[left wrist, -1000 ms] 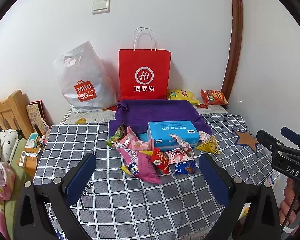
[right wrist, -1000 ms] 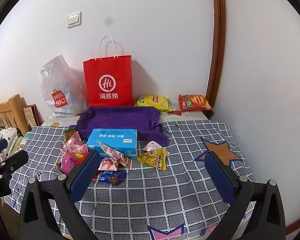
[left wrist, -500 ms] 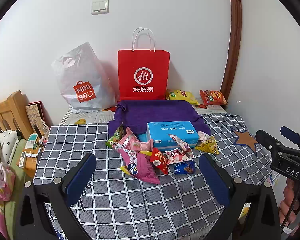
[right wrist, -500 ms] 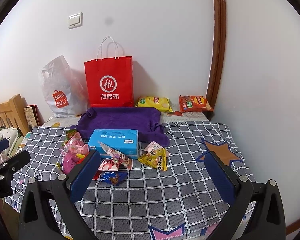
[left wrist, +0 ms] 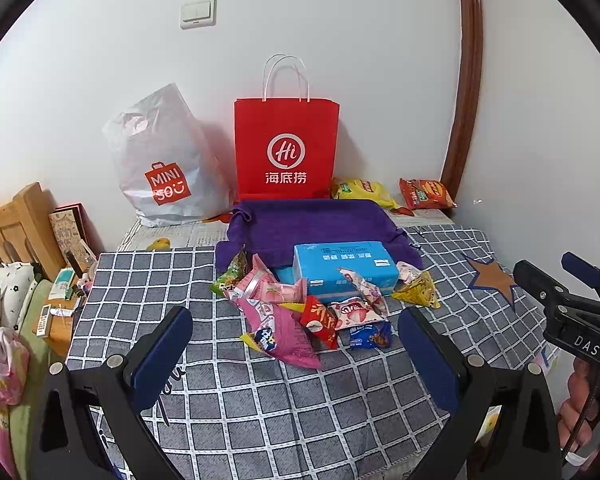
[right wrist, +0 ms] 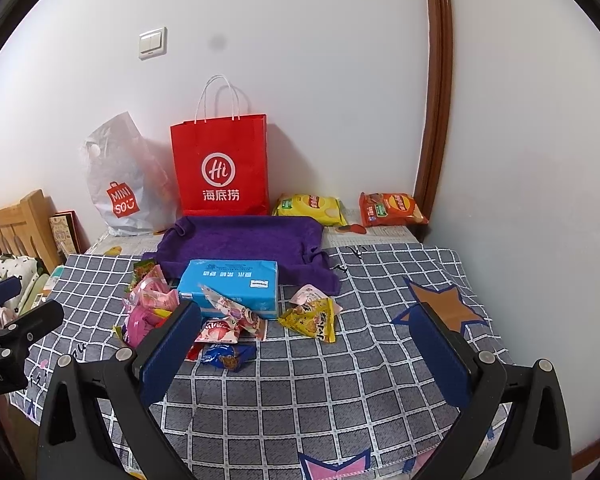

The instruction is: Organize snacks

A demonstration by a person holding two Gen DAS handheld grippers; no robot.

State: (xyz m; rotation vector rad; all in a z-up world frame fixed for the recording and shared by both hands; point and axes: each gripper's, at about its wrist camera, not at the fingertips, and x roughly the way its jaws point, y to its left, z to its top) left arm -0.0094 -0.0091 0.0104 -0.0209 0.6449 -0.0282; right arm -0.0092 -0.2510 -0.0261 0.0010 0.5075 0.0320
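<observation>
Both jaws stand spread wide and hold nothing: the left gripper (left wrist: 296, 350) and right gripper (right wrist: 306, 346) hover above the checked tablecloth (right wrist: 300, 408), short of the snack pile (left wrist: 300, 308), so I judge the sorting not yet begun. Crinkly foil packets, among them a pink pouch (left wrist: 278, 330), a yellow triangular packet (right wrist: 312, 320) and a small blue wrapper (right wrist: 228, 354), lie heaped against the front of a blue tissue pack (right wrist: 230, 280) on a soft purple towel (right wrist: 240, 240); next comes lowering onto one loose packet and pinching its limp edge
</observation>
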